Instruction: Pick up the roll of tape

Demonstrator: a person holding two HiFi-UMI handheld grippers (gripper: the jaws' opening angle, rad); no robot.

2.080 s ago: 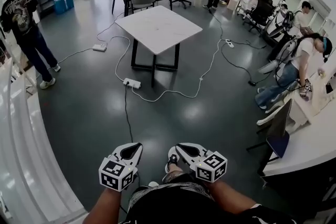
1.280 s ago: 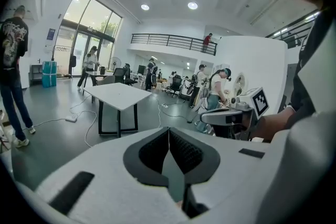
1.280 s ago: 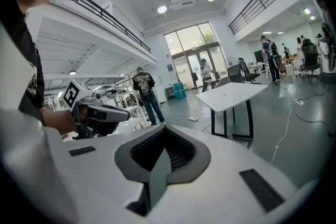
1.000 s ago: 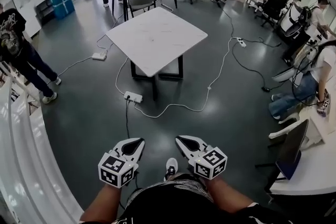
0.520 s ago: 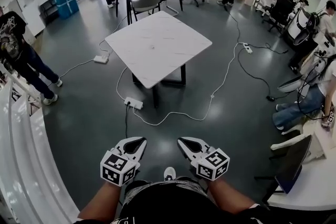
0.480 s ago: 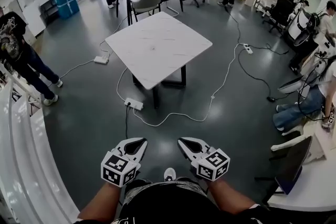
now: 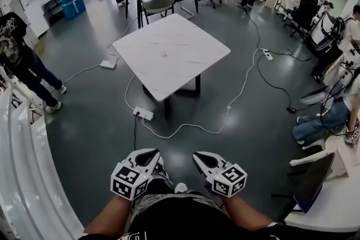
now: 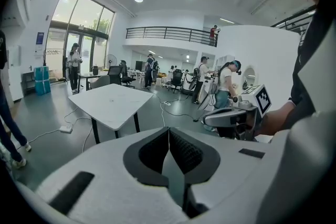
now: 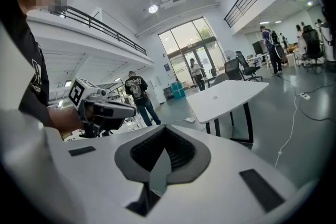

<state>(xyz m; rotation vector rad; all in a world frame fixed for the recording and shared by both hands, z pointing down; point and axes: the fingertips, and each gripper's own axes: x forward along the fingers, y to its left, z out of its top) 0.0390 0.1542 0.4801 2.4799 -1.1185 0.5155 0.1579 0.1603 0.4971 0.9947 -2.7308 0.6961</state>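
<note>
Far left, a person in a black tee [image 7: 16,56] stands by the wall, not involved. L gripper [image 7: 149,153] sits low by the wearer's waist. Its jaws are shut pad to pad w/ nothing between them, and the left gripper view shows the same. Main change over the last couple of secs: the power strip [image 7: 142,114] on the floor and the white table [image 7: 171,53] have grown in the head view and slid down twd the grippers. So the wearer is walking up to the table, w/ both grippers carried along in the same pose. R gripper [image 7: 199,157] mirrors the L, jaws closed together and empty. The roll of tape isn't clearly visible yet. The only candidate is a tiny speck [image 7: 164,54] near the middle of the tabletop, too small to ID, and the top otherwise looks bare. Far right, ppl at desks [image 7: 320,123] are busy w/ their own work. For the task this is approach only: grippers are well apart from the table and no reach has begun. Prob next steps are to close the gap, confirm the speck is the tape, and open one gripper before going in, since shut jaws can't take a roll.
</note>
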